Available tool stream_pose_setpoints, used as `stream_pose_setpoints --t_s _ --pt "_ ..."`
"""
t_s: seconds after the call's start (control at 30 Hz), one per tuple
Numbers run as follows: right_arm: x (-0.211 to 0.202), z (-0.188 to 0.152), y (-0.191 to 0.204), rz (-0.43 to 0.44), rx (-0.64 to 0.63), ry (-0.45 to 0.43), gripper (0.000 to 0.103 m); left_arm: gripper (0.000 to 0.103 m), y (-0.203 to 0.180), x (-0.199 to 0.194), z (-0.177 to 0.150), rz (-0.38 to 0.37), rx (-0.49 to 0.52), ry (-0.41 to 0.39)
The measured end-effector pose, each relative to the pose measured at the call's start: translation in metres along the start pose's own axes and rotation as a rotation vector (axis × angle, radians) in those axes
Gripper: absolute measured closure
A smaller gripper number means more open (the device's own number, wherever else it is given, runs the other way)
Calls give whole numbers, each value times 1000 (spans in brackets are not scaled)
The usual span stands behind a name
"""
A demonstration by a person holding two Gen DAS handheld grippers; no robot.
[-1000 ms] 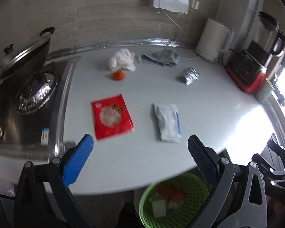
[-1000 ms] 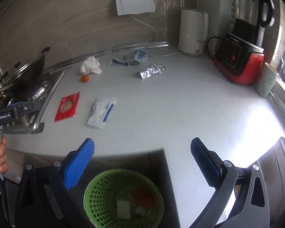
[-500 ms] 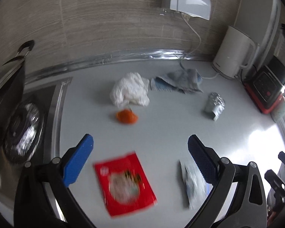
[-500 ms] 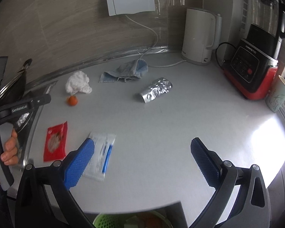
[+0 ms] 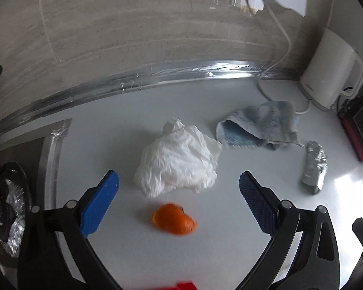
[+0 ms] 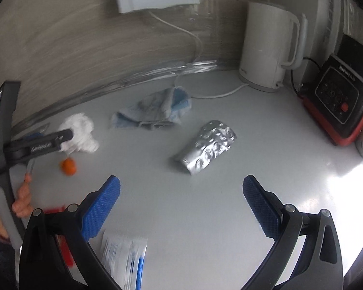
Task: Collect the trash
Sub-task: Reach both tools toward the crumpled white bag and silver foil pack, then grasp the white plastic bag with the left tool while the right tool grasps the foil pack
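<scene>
On the white counter, a crumpled white tissue (image 5: 179,162) lies just beyond my open, empty left gripper (image 5: 179,193). An orange peel (image 5: 174,220) lies between its fingers, nearer the camera. A crumpled foil packet (image 6: 207,149) lies just ahead of my open, empty right gripper (image 6: 181,198); it also shows in the left wrist view (image 5: 314,166). A white and blue wrapper (image 6: 125,258) lies under the right gripper's left finger. A red packet's edge (image 5: 185,285) shows at the bottom. The tissue (image 6: 81,135) and peel (image 6: 68,166) also show in the right wrist view.
A grey-blue cloth (image 5: 261,125) lies by the back wall. A white kettle (image 6: 268,46) and a red-based blender (image 6: 341,99) stand at the back right. The stove with a foil-lined burner (image 5: 9,217) is at the left. A cord (image 6: 217,94) runs from the kettle.
Both grippers have moved forward over the counter, away from the green bin, which has left view. The left closed in on the tissue and peel, the right on the foil packet.
</scene>
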State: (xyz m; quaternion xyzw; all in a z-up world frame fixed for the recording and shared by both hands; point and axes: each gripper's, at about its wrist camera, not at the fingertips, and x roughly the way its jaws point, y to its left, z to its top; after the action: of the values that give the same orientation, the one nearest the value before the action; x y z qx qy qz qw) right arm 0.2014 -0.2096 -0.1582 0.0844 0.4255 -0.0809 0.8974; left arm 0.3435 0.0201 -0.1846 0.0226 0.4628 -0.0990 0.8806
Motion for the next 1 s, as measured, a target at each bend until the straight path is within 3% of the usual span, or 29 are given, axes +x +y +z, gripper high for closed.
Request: stream_pose_setpoints --t_s 0.27,0.33,0.67,0.87,1.0 --pt "56 17 -18 -67 164 36 2 8 -3 42 16 13 29 47" --pt "66 20 -20 -77 182 45 2 14 -3 49 19 -3 35 56" --pt "116 28 -26 -171 248 86 2 70 -2 64 22 -20 68 80" --pt "134 27 -23 -228 257 107 4 79 -4 60 28 -29 81 60" --pt "145 25 -21 -236 249 128 20 81 -3 55 31 -37 86 42"
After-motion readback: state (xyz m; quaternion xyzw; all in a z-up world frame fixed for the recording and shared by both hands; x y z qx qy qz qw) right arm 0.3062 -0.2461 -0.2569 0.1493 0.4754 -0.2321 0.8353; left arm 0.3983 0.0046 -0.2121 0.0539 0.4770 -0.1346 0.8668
